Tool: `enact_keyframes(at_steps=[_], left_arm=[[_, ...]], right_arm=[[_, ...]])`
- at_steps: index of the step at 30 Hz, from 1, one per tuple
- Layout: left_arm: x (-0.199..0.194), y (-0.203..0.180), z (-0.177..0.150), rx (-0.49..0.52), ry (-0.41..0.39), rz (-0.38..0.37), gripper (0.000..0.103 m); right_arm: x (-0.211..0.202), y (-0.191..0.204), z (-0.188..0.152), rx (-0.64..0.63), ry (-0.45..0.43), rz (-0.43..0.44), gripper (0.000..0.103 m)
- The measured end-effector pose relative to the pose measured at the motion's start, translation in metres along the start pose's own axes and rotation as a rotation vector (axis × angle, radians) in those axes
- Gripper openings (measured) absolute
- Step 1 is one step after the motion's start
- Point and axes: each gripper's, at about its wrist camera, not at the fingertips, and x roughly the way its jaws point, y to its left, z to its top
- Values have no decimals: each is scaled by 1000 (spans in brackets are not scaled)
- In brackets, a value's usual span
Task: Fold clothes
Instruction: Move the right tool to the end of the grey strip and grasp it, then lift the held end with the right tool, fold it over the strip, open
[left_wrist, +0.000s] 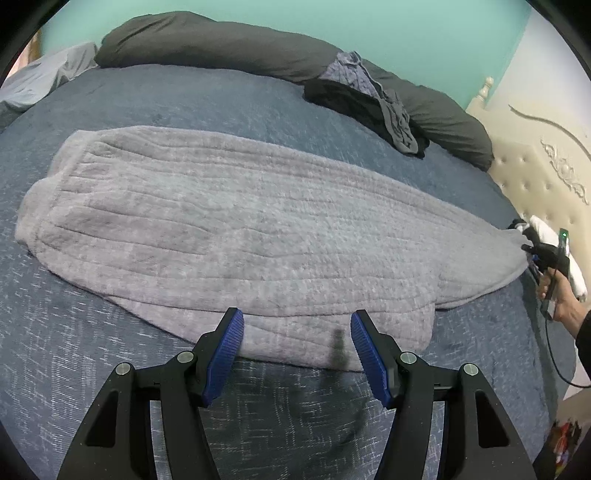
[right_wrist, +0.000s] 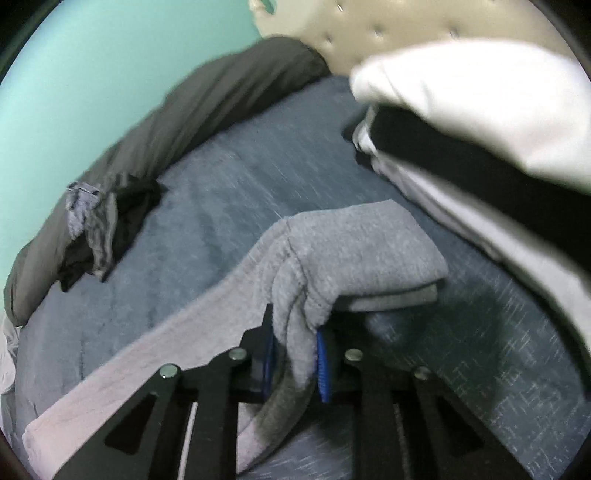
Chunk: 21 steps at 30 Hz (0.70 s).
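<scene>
Grey ribbed fleece garment (left_wrist: 236, 221) stretched long across the blue bedspread (left_wrist: 92, 369), flat and folded over on itself along the near side. Left gripper (left_wrist: 297, 354) hangs low over the near hem, blue pads (left_wrist: 225, 354) spread wide, nothing between them, the fleece edge lying just ahead of the tips. Over at the far right end, the right gripper (right_wrist: 295, 363) has its pads pinched tight on a bunched corner of the fleece (right_wrist: 325, 266), the cloth lifted and draping over the fingers; the person's hand (left_wrist: 561, 295) shows on its handle in the left view. Beyond, a dark grey pillow roll (left_wrist: 229, 44) runs along the teal wall (left_wrist: 369, 29), with a crumpled blue-grey and black clothes heap (left_wrist: 376, 99) against it. White and black folded items (right_wrist: 480, 122) sit by the cream tufted headboard (left_wrist: 535, 177).
</scene>
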Motion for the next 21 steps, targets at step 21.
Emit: enact_keyframes(at_steps=[21], left_arm=[[-56, 54, 9, -48, -86, 73, 64]], right_arm=[[-111, 239, -18, -391, -59, 251, 16]])
